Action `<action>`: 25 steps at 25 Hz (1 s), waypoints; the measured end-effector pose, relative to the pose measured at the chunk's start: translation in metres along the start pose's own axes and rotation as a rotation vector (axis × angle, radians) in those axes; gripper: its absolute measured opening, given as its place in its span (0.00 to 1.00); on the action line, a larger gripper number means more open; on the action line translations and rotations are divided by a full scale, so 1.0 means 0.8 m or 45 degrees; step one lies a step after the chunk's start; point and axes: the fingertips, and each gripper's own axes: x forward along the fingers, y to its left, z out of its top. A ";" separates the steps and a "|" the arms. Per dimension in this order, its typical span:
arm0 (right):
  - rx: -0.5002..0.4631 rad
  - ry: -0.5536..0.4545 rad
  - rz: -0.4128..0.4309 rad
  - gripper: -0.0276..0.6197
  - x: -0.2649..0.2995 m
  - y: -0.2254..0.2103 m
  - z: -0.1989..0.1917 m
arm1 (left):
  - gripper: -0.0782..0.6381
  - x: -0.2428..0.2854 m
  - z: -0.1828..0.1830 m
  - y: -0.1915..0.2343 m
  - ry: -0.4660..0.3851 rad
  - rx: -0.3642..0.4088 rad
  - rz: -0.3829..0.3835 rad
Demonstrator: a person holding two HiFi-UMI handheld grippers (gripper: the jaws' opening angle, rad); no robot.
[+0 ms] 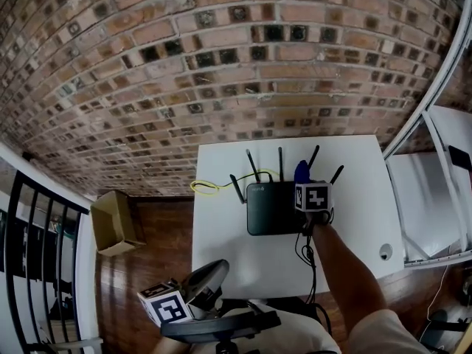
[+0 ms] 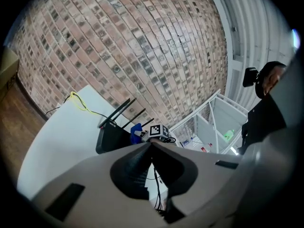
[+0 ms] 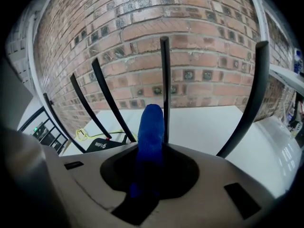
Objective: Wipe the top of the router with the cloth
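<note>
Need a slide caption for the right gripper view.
Right gripper holding a blue cloth, facing the black router's antennas and brick wall.

Matt black plastic router [image 1: 274,209], soft blue cloth [image 3: 150,141], smooth white table [image 1: 236,249], rough brick wall [image 1: 221,65]

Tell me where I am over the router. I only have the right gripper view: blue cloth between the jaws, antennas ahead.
Observer: The right gripper is at the right rear corner of the router, with the cloth poking out by the antennas. Most of the black top lies to its left.
Operator: Is the left gripper steadying the router?
Observer: No. The left gripper is off the table, low by the person's lap.
Operator: Anything I could snag?
Observer: A black cable trails over the table in front of the router, beside the person's forearm.
</note>
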 end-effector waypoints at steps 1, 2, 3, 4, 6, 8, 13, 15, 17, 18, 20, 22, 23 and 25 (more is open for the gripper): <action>-0.007 0.021 -0.007 0.20 0.004 0.000 -0.006 | 0.13 -0.002 0.000 0.002 0.003 -0.001 0.008; -0.013 0.042 -0.013 0.20 0.008 -0.001 -0.013 | 0.13 -0.004 -0.001 0.004 0.005 -0.004 0.011; -0.019 0.060 -0.016 0.20 0.013 -0.002 -0.019 | 0.13 -0.006 0.000 0.004 0.005 -0.010 0.008; -0.026 0.072 -0.017 0.20 0.016 -0.002 -0.024 | 0.13 -0.006 0.002 0.002 0.001 -0.021 0.002; -0.051 0.079 -0.013 0.20 0.018 -0.001 -0.027 | 0.13 -0.006 0.003 0.003 -0.005 -0.036 0.003; -0.077 0.083 -0.006 0.20 0.017 0.001 -0.026 | 0.13 -0.006 0.001 0.004 0.004 -0.035 -0.006; -0.039 -0.022 0.016 0.20 -0.011 0.002 -0.010 | 0.13 0.001 -0.016 0.033 0.037 -0.004 -0.027; -0.029 -0.106 0.021 0.20 -0.032 0.003 0.008 | 0.13 0.011 -0.011 0.019 0.032 -0.019 -0.087; -0.031 -0.208 0.022 0.20 -0.059 0.006 0.033 | 0.13 0.022 -0.008 0.004 0.051 -0.027 -0.129; -0.031 -0.260 0.018 0.20 -0.075 0.007 0.047 | 0.13 0.025 -0.010 0.001 0.072 -0.023 -0.132; -0.032 -0.358 0.006 0.20 -0.102 0.003 0.071 | 0.13 0.033 -0.013 -0.005 0.115 -0.015 -0.132; -0.034 -0.449 -0.016 0.20 -0.126 -0.006 0.091 | 0.13 0.038 -0.018 -0.001 0.135 -0.014 -0.156; -0.033 -0.491 -0.031 0.20 -0.137 -0.010 0.102 | 0.13 0.041 -0.018 -0.002 0.136 -0.013 -0.178; -0.029 -0.559 -0.064 0.20 -0.156 -0.017 0.123 | 0.13 0.044 -0.018 -0.003 0.145 -0.003 -0.201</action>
